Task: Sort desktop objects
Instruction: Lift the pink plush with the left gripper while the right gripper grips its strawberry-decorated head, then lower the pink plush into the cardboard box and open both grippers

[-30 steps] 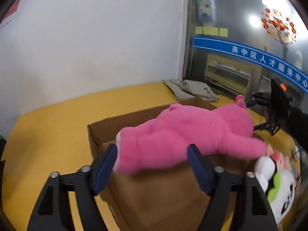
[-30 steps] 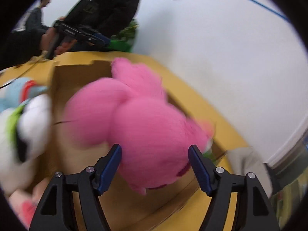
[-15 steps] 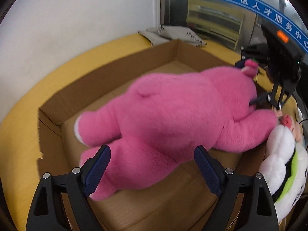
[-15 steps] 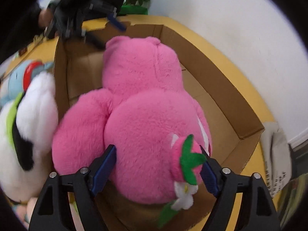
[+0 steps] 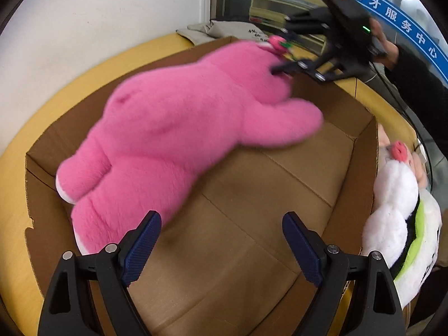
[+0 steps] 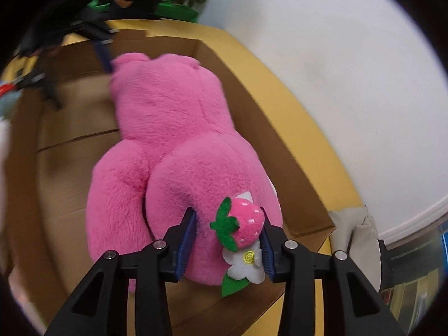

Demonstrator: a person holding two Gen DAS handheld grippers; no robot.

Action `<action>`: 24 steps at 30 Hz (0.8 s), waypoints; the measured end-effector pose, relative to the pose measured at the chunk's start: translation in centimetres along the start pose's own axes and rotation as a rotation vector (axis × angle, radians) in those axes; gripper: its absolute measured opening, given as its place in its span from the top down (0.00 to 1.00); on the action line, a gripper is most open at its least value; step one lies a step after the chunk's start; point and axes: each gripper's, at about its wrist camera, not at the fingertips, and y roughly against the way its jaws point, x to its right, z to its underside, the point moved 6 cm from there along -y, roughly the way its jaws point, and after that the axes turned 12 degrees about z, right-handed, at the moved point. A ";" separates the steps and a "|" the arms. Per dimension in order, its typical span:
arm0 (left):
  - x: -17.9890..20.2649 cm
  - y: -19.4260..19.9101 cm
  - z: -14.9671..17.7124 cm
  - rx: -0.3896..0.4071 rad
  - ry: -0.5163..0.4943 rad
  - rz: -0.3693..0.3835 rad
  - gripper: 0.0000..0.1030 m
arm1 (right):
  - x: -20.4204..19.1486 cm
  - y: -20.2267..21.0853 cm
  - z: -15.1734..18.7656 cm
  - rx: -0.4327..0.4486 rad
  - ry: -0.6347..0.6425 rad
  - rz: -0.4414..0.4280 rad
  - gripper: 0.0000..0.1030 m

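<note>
one pink plush bear lies in one open cardboard box. beside the box are two more soft toys: one white plush with green and black trim, and one pale plush with a pink snout. two folded grey cloths sit behind. two grippers show.

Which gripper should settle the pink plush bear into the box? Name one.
Right. The right gripper has just been closing on the pink plush bear, its fingers pinching the head. The left gripper is open over bare cardboard box floor.
</note>
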 end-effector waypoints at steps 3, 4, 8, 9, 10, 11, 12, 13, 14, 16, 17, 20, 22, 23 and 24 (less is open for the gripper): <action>-0.3 -0.3 0.2 -0.017 0.026 0.005 0.11 | 0.9 -1.4 0.4 -0.023 -0.036 -0.005 0.61; -0.4 -0.3 0.2 -0.021 0.028 -0.001 0.11 | 0.7 -1.3 0.5 -0.025 -0.042 -0.013 0.60; -1.7 0.3 -1.1 0.013 0.073 -0.031 0.11 | 0.5 0.0 1.0 -0.018 -0.047 -0.041 0.51; -2.3 0.4 -1.7 0.018 0.096 -0.038 0.11 | 0.9 0.5 0.9 0.002 -0.068 -0.053 0.51; -2.9 0.4 -2.3 0.024 0.120 -0.045 0.11 | 1.5 0.9 0.7 0.025 -0.103 -0.068 0.49; -3.8 0.2 -3.0 0.017 0.139 -0.061 0.11 | 2.2 1.2 0.4 0.044 -0.143 -0.080 0.39; -4.8 -0.3 -3.8 -0.001 0.169 -0.070 0.11 | 2.5 0.9 0.2 0.047 -0.161 -0.096 0.23; -5.4 -0.9 -4.1 -0.014 0.188 -0.074 0.11 | 2.4 0.3 0.0 0.041 -0.166 -0.117 0.22; -6.4 -1.8 -4.9 -0.030 0.211 -0.086 0.11 | 2.3 -0.3 -0.3 0.036 -0.170 -0.138 0.22; -7.4 -2.9 -5.5 -0.034 0.234 -0.091 0.10 | 1.2 -2.8 0.1 -0.026 -0.122 -0.143 0.23; -7.8 -3.2 -5.6 -0.026 0.244 -0.091 0.07 | 0.9 -3.7 0.3 -0.046 -0.125 -0.146 0.22; -8.5 -3.8 -5.8 0.016 0.267 -0.088 0.06 | 1.4 -4.2 0.8 -0.039 -0.196 -0.156 0.39; -8.6 -3.3 -5.6 0.074 0.271 -0.074 0.06 | 1.9 -3.7 1.4 -0.034 -0.213 -0.118 0.47; -8.5 -3.3 -5.5 0.102 0.269 -0.066 0.06 | 2.0 -3.4 1.6 -0.036 -0.214 -0.096 0.50; -8.4 -3.3 -5.3 0.107 0.266 -0.064 0.06 | 2.0 -3.1 1.8 -0.043 -0.213 -0.078 0.52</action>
